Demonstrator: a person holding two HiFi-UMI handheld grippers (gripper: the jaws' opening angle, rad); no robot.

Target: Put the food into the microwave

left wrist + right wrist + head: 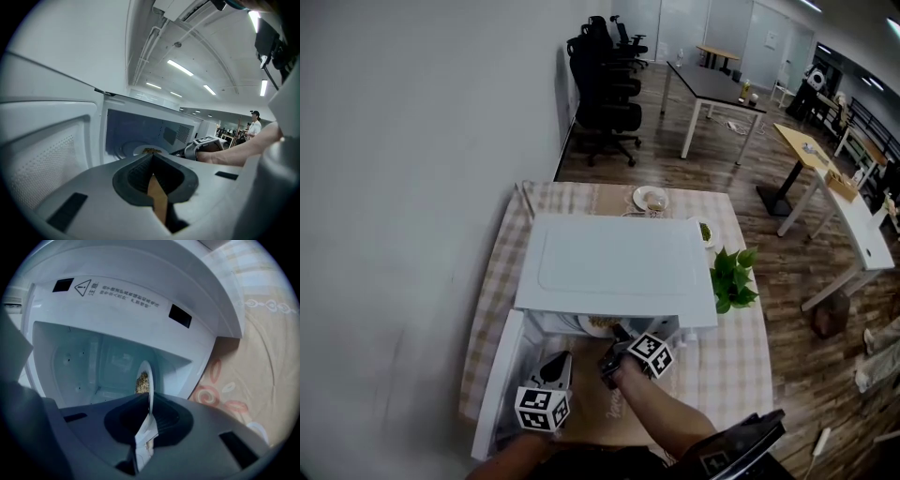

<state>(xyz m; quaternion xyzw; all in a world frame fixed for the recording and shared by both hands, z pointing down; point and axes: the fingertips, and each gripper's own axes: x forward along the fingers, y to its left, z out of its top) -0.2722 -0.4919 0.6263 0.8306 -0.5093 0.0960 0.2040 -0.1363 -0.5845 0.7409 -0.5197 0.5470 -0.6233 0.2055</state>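
The white microwave (614, 267) stands on a table with a checked cloth (741, 361), its door (499, 384) swung open to the left; the right gripper (149, 397) reaches into the opening, jaws clamped narrow on the rim of a white plate (146, 376); the plate carries brownish food (142, 382) and sits inside the cavity, just past the front edge; the left gripper (152, 157) hangs by the open door, jaws pressed together with nothing between them; a leafy potted plant (731, 277) sits just right of the microwave; a second plate (651, 198) lies behind it.
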